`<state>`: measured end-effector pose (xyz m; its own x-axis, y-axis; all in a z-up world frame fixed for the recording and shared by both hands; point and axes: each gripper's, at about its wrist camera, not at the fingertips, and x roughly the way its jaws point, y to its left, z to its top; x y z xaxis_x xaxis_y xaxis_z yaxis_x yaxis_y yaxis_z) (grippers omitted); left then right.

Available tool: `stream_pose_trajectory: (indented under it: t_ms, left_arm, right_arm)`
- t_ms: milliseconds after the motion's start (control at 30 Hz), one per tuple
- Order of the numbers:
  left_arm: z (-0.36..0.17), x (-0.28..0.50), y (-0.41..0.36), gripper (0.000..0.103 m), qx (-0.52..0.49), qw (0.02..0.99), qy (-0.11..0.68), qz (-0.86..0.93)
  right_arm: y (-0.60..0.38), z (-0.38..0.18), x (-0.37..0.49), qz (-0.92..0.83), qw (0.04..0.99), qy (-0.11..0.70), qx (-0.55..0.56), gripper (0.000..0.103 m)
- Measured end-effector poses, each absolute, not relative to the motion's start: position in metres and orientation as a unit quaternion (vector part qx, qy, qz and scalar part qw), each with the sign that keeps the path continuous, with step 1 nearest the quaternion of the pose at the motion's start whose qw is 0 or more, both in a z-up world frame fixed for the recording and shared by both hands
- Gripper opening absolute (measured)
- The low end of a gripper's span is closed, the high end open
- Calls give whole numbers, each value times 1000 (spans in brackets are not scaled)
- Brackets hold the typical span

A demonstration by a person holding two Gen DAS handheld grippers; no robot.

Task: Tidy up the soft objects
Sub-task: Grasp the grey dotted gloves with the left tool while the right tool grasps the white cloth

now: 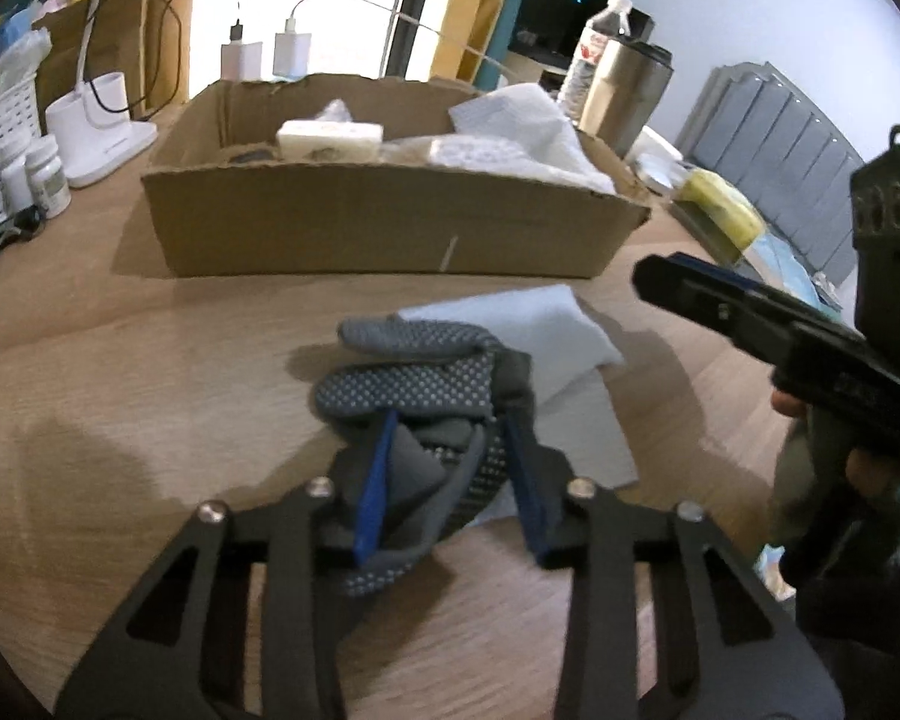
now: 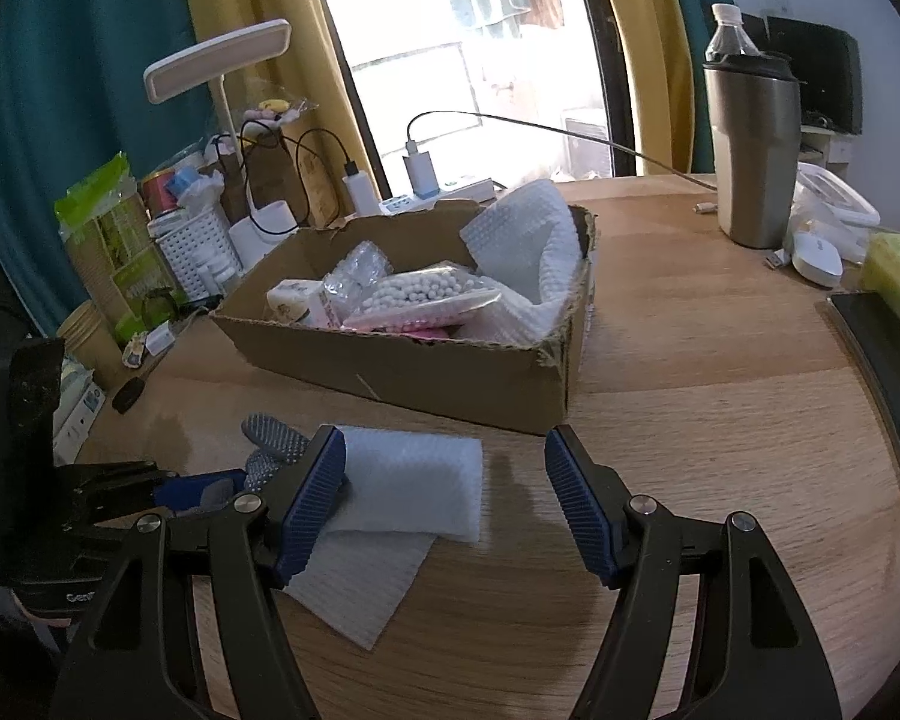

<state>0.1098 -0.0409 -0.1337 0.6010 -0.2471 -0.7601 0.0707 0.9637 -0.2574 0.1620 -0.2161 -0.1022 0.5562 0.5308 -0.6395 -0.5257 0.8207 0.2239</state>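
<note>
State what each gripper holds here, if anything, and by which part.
The left gripper is shut on the grey dotted glove, pinching its bunched cuff end nearest the camera. The right gripper is open and holds nothing.

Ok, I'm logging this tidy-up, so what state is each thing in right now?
Left hand-held gripper: shut on the grey dotted fabric glove.
Grey dotted fabric glove: crumpled, lying on the table, partly over the foam sheet.
Right hand-held gripper: open, holding nothing.
White foam sheet: flat on the table, outside the box.
Brown cardboard box: open-topped, already holding soft packing items.
Steel tumbler: upright, lid on.
</note>
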Motion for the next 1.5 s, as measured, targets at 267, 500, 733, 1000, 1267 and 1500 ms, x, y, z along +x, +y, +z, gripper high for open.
stream_pose_trajectory:
  t_ms: [267,500,733,1000,1267,1500]
  left_arm:
    - [-113,97,-28,27,-119,900,404,-112]
    - [-112,88,-3,27,-137,902,397,-96]
    - [-113,82,19,27,-159,902,393,-85]
    - [-109,74,27,27,-166,905,383,-86]
    - [-106,69,29,27,-165,908,377,-82]
    - [-105,66,30,27,-162,909,376,-77]
  right_arm:
    - [-198,-105,159,302,877,374,-18,72]
    - [-171,-118,157,301,862,405,-55,72]
    - [-149,-136,160,295,840,446,-86,73]
    - [-133,-140,151,274,850,427,-140,72]
    - [-139,-139,150,274,854,421,-135,46]
    - [-137,-138,145,286,852,421,-124,12]
